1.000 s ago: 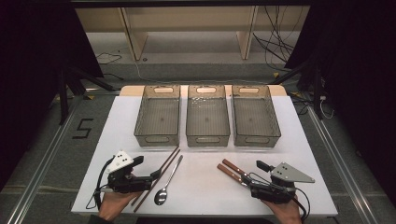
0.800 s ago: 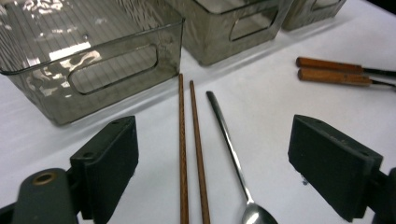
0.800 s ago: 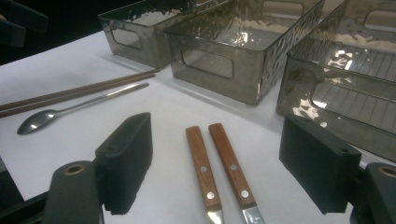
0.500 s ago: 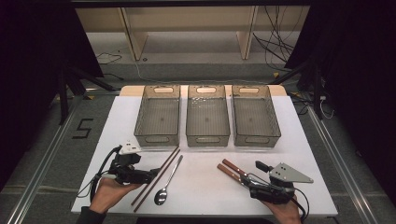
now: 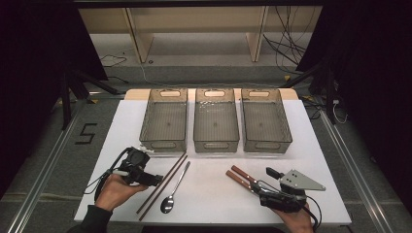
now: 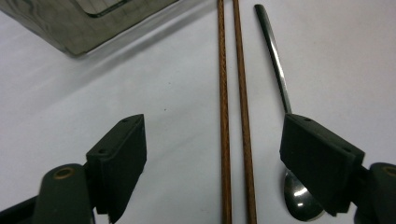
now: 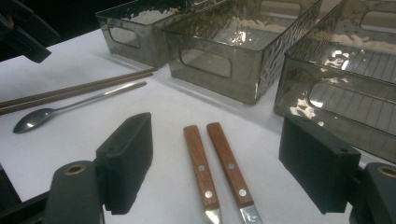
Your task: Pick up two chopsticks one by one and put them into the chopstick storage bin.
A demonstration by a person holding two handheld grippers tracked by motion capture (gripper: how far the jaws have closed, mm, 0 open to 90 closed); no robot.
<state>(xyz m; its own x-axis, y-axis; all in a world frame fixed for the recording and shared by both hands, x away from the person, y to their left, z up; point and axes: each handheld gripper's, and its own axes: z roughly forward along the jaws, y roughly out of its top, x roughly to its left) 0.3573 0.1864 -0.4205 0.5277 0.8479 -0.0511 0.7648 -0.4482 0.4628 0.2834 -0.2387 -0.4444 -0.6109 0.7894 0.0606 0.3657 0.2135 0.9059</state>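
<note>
While the left gripper (image 6: 212, 163) is hovering wide-jawed and just beginning to narrow, the chopsticks (image 6: 233, 112) are lying untouched between its jaws on the white surface (image 6: 140, 93), spoon (image 6: 280, 93) beside.

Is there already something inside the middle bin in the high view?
No, the middle bin is bare down to its ribbed floor, like the two bins beside it.

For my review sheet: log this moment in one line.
left tongs: open, closing, straddling chopsticks | right tongs: open over two wooden-handled utensils | spoon: on table | bins: empty
</note>
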